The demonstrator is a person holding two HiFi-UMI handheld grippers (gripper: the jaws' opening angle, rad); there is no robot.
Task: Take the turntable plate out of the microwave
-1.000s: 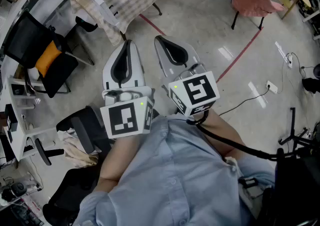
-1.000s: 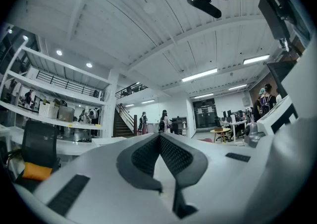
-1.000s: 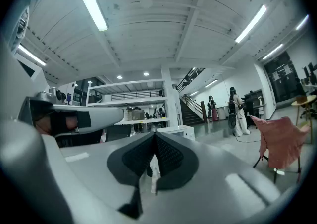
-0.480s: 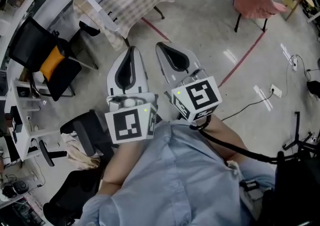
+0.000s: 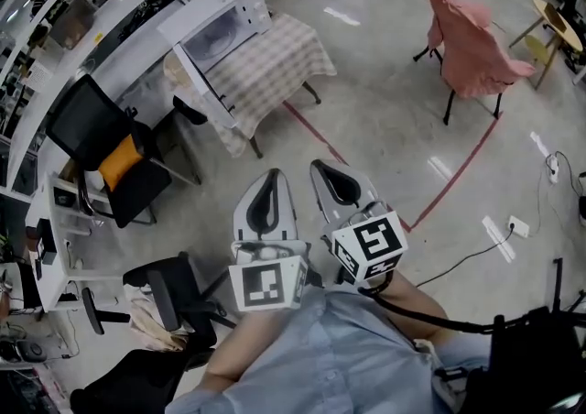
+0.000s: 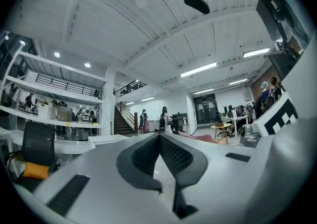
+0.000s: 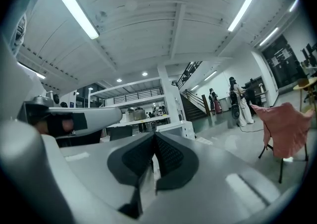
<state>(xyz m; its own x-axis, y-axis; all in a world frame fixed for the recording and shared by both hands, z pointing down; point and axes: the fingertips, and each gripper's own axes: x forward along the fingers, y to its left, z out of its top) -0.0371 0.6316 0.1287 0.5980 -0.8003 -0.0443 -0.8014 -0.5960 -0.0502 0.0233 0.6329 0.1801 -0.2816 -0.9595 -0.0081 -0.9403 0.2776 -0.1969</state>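
Note:
A white microwave [image 5: 216,26] stands on a small table with a checked cloth [image 5: 275,59], far ahead at the upper left of the head view. The turntable plate does not show in any view. My left gripper [image 5: 266,194] and right gripper [image 5: 331,179] are held side by side over the floor, well short of the table, and point level toward it. Both are shut with nothing between their pads. In the left gripper view the left gripper [image 6: 159,138] has its dark pads meeting. The right gripper [image 7: 154,137] looks the same in its own view, with the microwave [image 7: 174,130] small beyond it.
A black office chair with an orange cushion [image 5: 112,154] stands left of the table, with shelving [image 5: 46,46] behind it. A chair draped in pink cloth [image 5: 472,37] is at the right. Red tape lines [image 5: 458,169] cross the floor. More black chairs [image 5: 174,288] sit at my lower left.
Both grippers have shifted together and stayed shut. The head view has lifted, so the whole microwave and its table now show farther up the picture.

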